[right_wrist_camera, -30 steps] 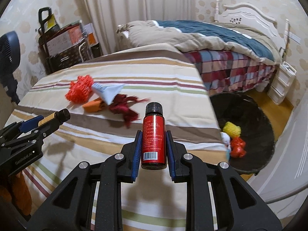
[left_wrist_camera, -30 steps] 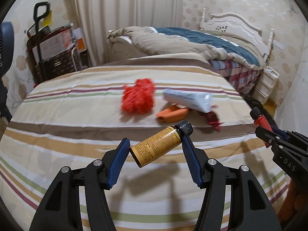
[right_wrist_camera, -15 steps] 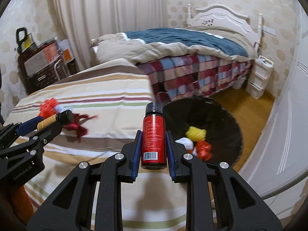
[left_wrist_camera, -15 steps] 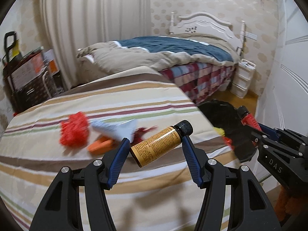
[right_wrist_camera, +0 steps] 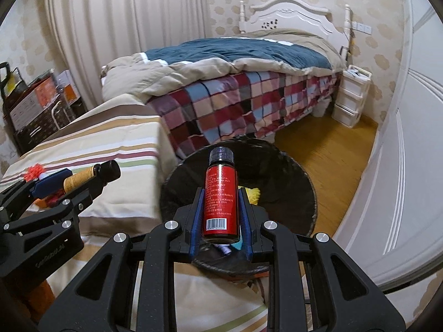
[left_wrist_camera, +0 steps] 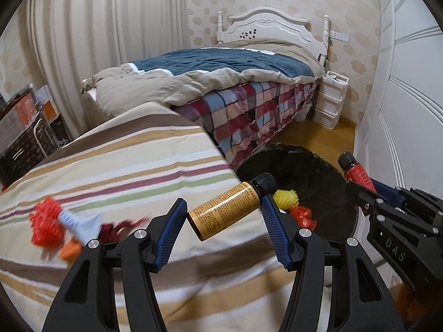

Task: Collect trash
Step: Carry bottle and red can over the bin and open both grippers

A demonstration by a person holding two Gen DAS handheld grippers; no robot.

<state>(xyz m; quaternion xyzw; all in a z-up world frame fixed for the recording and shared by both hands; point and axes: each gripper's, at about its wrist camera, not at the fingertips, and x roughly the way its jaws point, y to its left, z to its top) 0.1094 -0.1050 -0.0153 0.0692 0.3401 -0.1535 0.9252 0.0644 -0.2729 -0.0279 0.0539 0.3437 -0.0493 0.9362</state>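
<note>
Clearly, the right gripper (right_wrist_camera: 221, 215) is clenched on an upright red bottle (right_wrist_camera: 221, 202) above the black bin (right_wrist_camera: 301, 191), while the left gripper (left_wrist_camera: 224, 218) pinches a yellow bottle (left_wrist_camera: 227, 210) end to end, tilted, over the near edge of the striped table (left_wrist_camera: 124, 166). That end-on hold looks the weaker one: the yellow bottle could pivot out and drop short of the bin. More trash (left_wrist_camera: 45, 225) lies on the table at far left. Only the left view shows that pile in full; only the right view shows the bin's whole rim and the bright scraps near it.
</note>
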